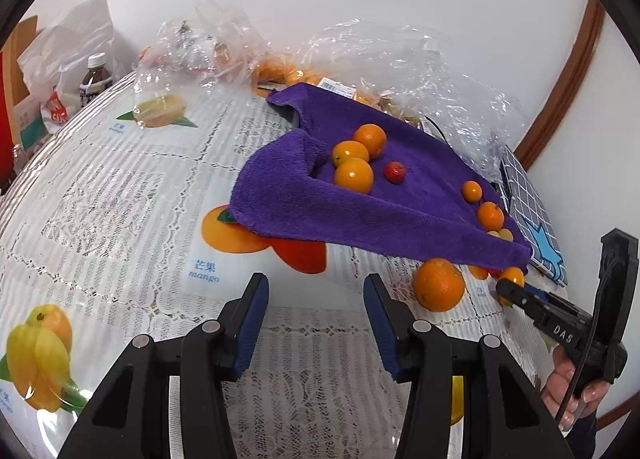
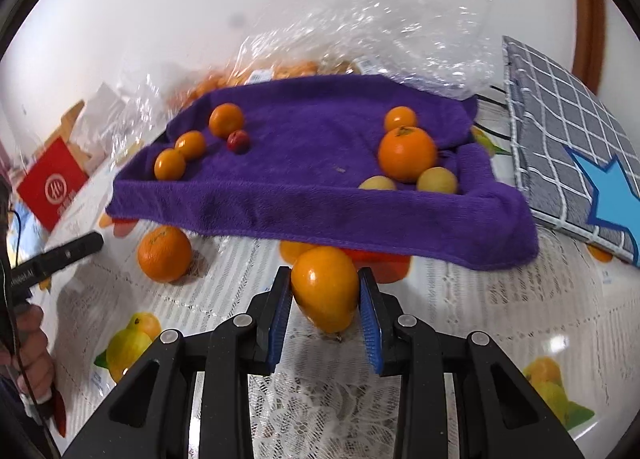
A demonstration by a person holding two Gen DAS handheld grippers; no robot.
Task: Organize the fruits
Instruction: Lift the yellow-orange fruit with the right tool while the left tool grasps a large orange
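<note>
**Right wrist view: an orange fruit pinched in the tongs, short of the purple towel**

Right wrist view gives us the right gripper (image 2: pixel 325 295) with its blue pads (image 2: pixel 280 311) pressed on both sides of a smooth orange fruit (image 2: pixel 325 293), held above the lace tablecloth (image 2: pixel 500 299) just in front of the towel (image 2: pixel 320 195). The towel's near edge droops over the table. On it, to the right, a big orange (image 2: pixel 407 155) touches two pale yellow fruits (image 2: pixel 437 180), with a smaller orange one (image 2: pixel 400 119) behind. To the left sits a row of three small oranges (image 2: pixel 191 145) and a little red fruit (image 2: pixel 238 141) beside them. Off the towel, a loose orange (image 2: pixel 165 253) lies on the tablecloth to the left. A grey checked pad (image 2: pixel 568 163) lies to the right, crinkled clear bags (image 2: pixel 380 19) behind, a red box (image 2: pixel 52 183) far left.

Over on the left wrist view, the left gripper (image 1: pixel 316 323) hangs over bare tablecloth, jaws partly apart, nothing between them. The loose orange (image 1: pixel 439 283) lies just beyond its right finger (image 1: pixel 380 323). The right gripper's tip (image 1: pixel 510 291) pokes in from the right edge, a hand (image 1: pixel 576 387) on its grip. A bottle (image 1: pixel 95 79) stands far left by a white bag (image 1: pixel 68 43).
</note>
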